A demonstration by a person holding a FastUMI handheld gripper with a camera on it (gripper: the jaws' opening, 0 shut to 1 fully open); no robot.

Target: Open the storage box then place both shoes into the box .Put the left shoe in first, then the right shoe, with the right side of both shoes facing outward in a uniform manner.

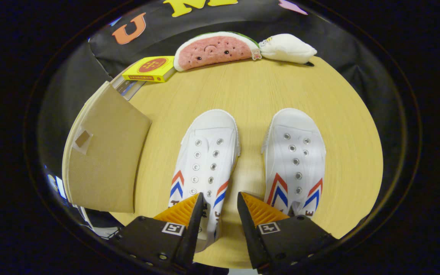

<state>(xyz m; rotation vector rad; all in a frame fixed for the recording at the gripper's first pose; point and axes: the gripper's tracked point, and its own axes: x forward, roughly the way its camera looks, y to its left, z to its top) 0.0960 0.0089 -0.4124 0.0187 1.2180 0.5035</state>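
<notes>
Two white sneakers sit toes-away on the round table (250,88), left shoe (204,160) beside right shoe (296,160), the gripper (220,206) spread over the left shoe's heel, so I'd first swing toward the cardboard storage box (105,160) beside the left shoe and lift its flap.

The tool (220,208) hides both shoes' heels: the left shoe (204,160) and the right shoe (294,164). The storage box (101,160) partly hides something shiny behind it.

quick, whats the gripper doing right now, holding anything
Gripper: open, holding nothing; its fingers straddle the heel-side edge of the left shoe, not pressing on it.
</notes>
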